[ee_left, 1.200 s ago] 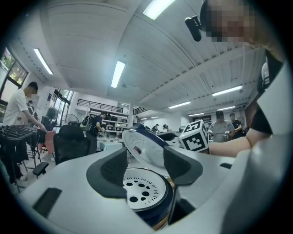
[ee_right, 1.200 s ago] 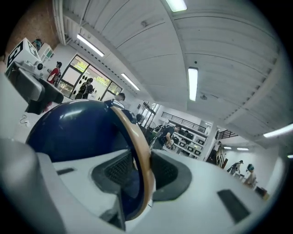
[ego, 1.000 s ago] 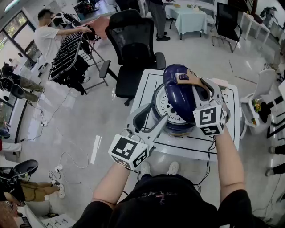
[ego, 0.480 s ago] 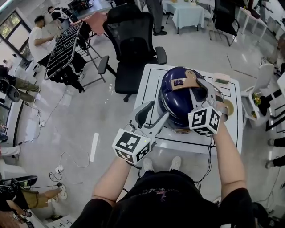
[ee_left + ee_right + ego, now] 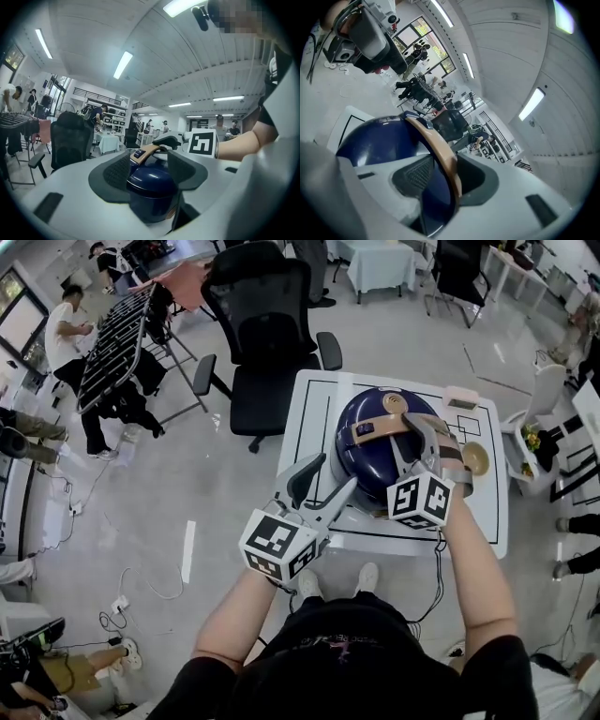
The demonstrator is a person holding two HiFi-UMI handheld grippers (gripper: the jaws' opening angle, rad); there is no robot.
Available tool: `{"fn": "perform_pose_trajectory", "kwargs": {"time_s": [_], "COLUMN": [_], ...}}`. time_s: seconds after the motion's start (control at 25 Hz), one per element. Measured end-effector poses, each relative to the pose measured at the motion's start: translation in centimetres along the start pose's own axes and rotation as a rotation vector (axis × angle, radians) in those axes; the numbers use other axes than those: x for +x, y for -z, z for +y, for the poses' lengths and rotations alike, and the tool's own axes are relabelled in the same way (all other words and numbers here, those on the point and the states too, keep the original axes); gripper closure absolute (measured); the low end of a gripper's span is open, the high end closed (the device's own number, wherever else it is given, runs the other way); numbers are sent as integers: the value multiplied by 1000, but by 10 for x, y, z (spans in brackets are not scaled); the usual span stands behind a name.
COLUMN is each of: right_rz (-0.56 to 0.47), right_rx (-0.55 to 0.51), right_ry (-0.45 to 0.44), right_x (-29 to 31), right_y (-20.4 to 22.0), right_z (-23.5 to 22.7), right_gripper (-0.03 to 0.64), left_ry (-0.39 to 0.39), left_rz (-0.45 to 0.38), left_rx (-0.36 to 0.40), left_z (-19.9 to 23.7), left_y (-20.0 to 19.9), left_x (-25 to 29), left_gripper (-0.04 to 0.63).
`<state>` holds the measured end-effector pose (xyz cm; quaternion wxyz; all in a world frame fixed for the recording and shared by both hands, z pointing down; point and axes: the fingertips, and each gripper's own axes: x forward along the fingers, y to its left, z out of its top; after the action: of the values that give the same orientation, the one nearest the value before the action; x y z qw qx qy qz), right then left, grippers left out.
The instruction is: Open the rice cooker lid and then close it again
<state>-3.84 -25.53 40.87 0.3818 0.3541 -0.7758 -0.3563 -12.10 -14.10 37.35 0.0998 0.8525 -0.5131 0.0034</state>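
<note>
Between the just-opening right tongs (image 5: pixel 443 174) lies the cooker handle (image 5: pixel 436 145); left tongs (image 5: pixel 149 168) gape.

A white square bench (image 5: pixel 314 418) marked with black outlines carries a small tan round dish (image 5: pixel 475 458) near its right edge and a pale pink rectangular block (image 5: pixel 461 397) at its far right corner. A black mesh office chair (image 5: pixel 258 315) stands beyond its far left corner.
</note>
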Motion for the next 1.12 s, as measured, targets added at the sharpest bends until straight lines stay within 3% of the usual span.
{"fn": "perform_pose_trajectory", "kwargs": {"time_s": [0.8,1.12], "right_rz": [23,14], "right_rx": [-49,42], "right_ry": [30,75], "right_x": [6,-15], "right_y": [0,1], "right_z": [13,13], "right_gripper": [454,451], "left_ry": [80,127], "left_rz": [29,29], "left_rx": [-5,6], "left_z": [16,10], "left_y": [4,2], "left_x": [18,14], "left_gripper": [344,344]}}
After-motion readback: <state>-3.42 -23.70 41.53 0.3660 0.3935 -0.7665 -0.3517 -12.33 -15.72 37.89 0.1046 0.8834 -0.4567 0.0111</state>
